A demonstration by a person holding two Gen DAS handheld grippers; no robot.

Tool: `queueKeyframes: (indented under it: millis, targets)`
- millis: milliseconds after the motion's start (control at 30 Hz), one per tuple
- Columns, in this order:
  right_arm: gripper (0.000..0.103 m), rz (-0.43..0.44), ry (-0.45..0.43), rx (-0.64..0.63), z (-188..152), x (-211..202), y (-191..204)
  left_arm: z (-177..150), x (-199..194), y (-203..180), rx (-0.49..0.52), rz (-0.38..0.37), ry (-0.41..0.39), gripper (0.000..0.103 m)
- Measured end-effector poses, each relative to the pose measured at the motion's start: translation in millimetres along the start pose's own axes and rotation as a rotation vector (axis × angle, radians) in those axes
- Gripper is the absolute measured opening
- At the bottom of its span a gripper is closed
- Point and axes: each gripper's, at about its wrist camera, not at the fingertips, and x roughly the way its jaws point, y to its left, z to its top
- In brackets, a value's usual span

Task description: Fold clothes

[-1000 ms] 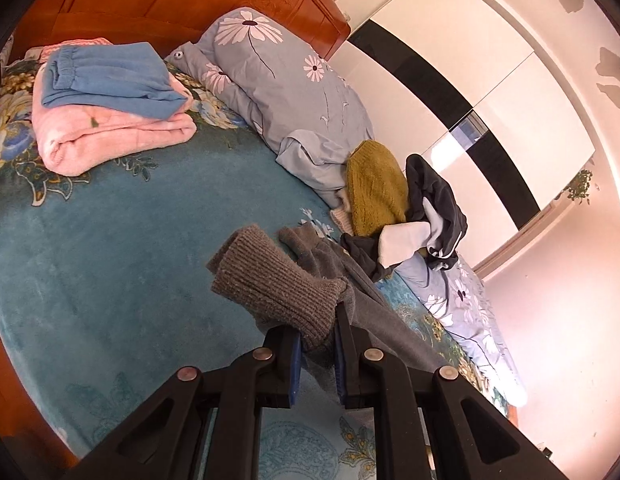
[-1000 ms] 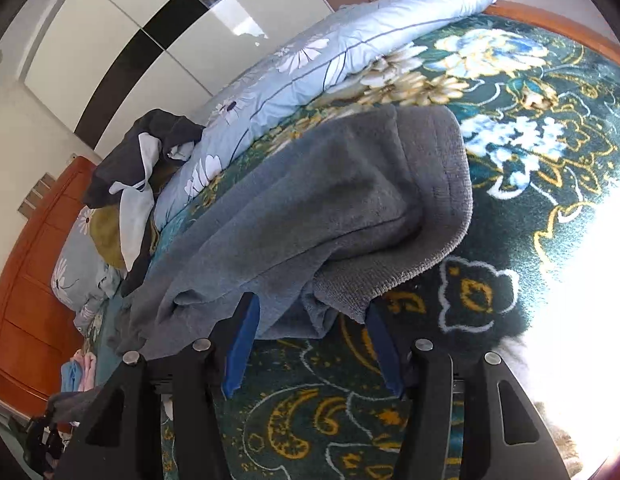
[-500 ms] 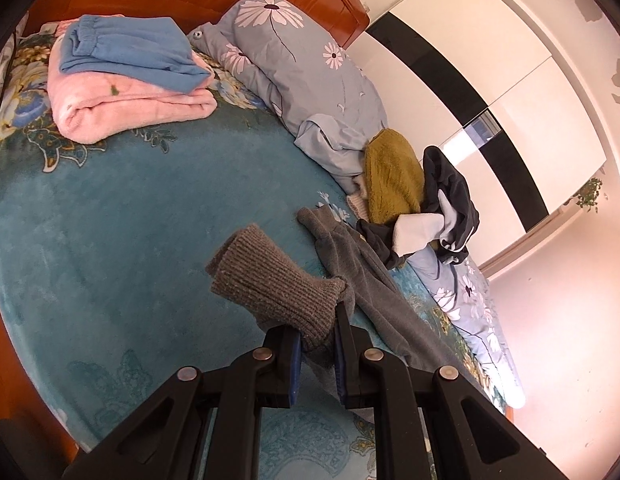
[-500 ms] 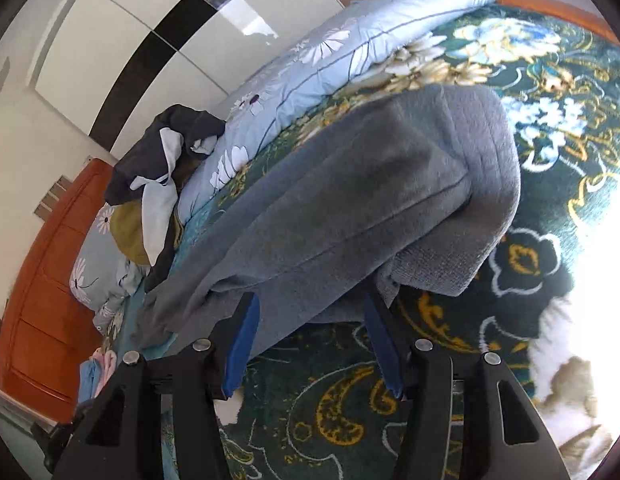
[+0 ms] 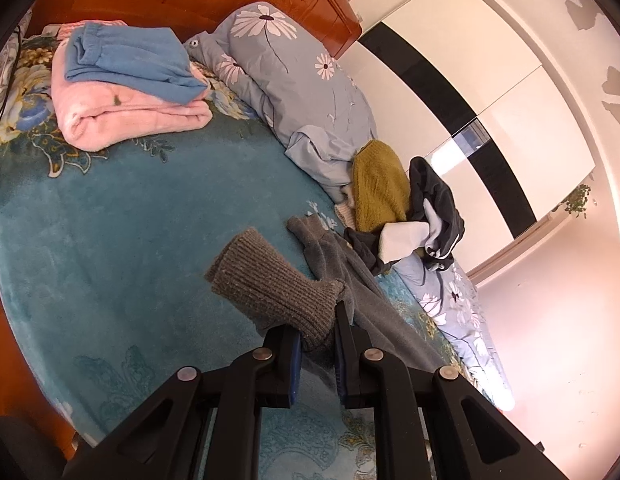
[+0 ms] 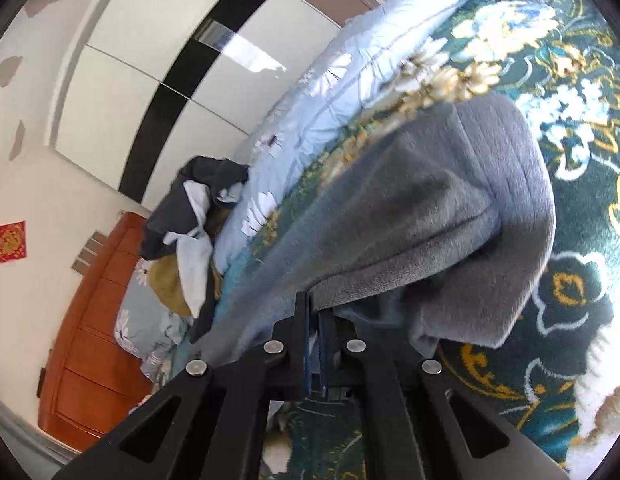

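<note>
Right gripper (image 6: 317, 320) now clamped on grey garment (image 6: 409, 220), open a second ago. Left gripper (image 5: 315, 340) still pinching ribbed cuff (image 5: 270, 284), lifted over blanket (image 5: 110, 220). Garment stretched toward 1 o'clock. Probably both ends held, fold ready; right pinch partly hidden.

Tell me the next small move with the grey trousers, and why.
Probably lift both ends together and pull the grey trousers taut. The left gripper is shut on a ribbed cuff, the right gripper on the waist end, and the cloth between lies rumpled on the bed.
</note>
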Motion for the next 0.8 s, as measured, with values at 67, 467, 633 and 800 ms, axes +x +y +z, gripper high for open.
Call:
queueKeyframes:
  millis: [67,467,633,800]
  targets:
    - [0.001,0.059,-0.029,-0.039,10.0,-15.7,15.3,3.7,-13.8,-9.3,0.004,-0.019,-0.013,0.014]
    - [0.001,-0.050,0.090,-0.120,63.0,75.3,58.9,46.9,96.0,2.2,-0.003,0.255,0.161,0.018]
    - [0.002,-0.134,0.170,-0.034,58.6,124.8,23.3,43.6,148.1,32.5,-0.078,0.286,0.239,0.018]
    - [0.002,-0.179,0.186,-0.016,57.7,138.0,10.4,57.6,173.0,33.2,-0.082,0.251,0.269,0.024]
